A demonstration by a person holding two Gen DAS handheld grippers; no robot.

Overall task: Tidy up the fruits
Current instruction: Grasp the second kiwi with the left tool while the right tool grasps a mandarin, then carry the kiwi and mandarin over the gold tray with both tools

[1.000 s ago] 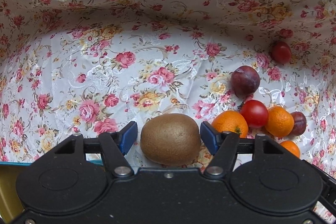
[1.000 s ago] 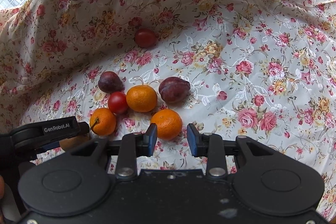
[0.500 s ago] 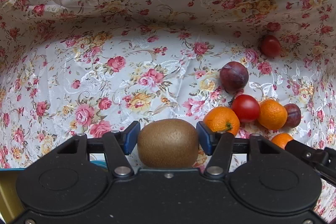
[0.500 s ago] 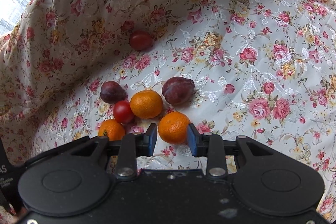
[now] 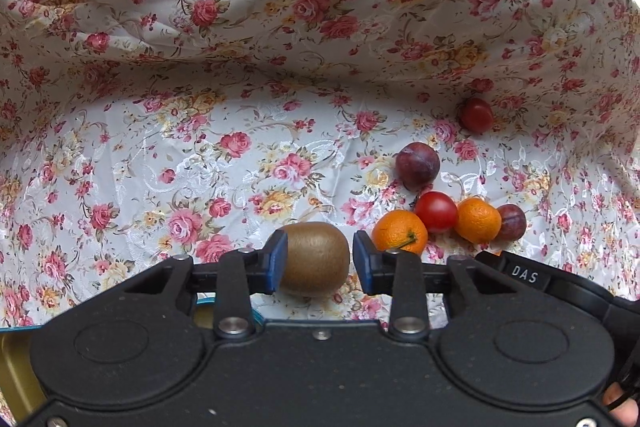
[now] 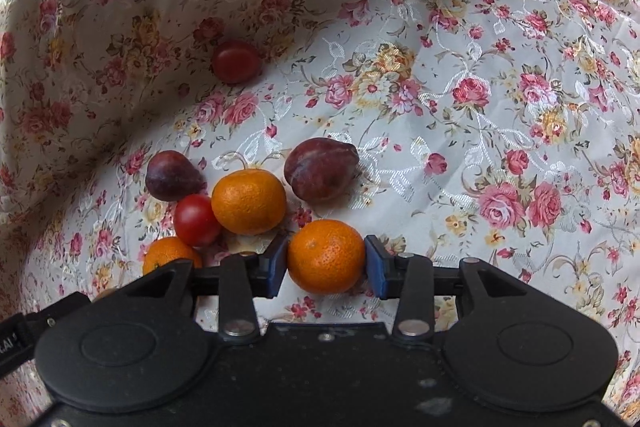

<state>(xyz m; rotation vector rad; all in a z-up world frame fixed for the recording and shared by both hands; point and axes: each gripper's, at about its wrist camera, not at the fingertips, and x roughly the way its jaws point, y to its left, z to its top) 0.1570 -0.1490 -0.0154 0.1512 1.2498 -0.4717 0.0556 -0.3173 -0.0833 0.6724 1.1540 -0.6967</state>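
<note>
We note two fruits, each between a pair of jaws. The left gripper [image 5: 316, 259] has the kiwi [image 5: 314, 259] between its blue pads, its long axis running across from pad to pad; the left pad touches the skin, while a thin gap shows at the right pad, so the grip looks not quite made. The kiwi sits at the near edge of the flowered cloth [image 5: 240, 163], just left of the fruit cluster.

The right gripper [image 6: 326, 261] straddles the nearest mandarin [image 6: 326, 256], pads level with its widest part – whether they press we cannot tell. A second mandarin [image 6: 248, 201] and a plum [image 6: 320, 169] lie just beyond.

Against the earlier frames: the left jaws have just been closing on the kiwi, with more cloth now in view. The right jaws have just been opening – the mandarin, earlier ahead of the tips, now sits between them.
</note>
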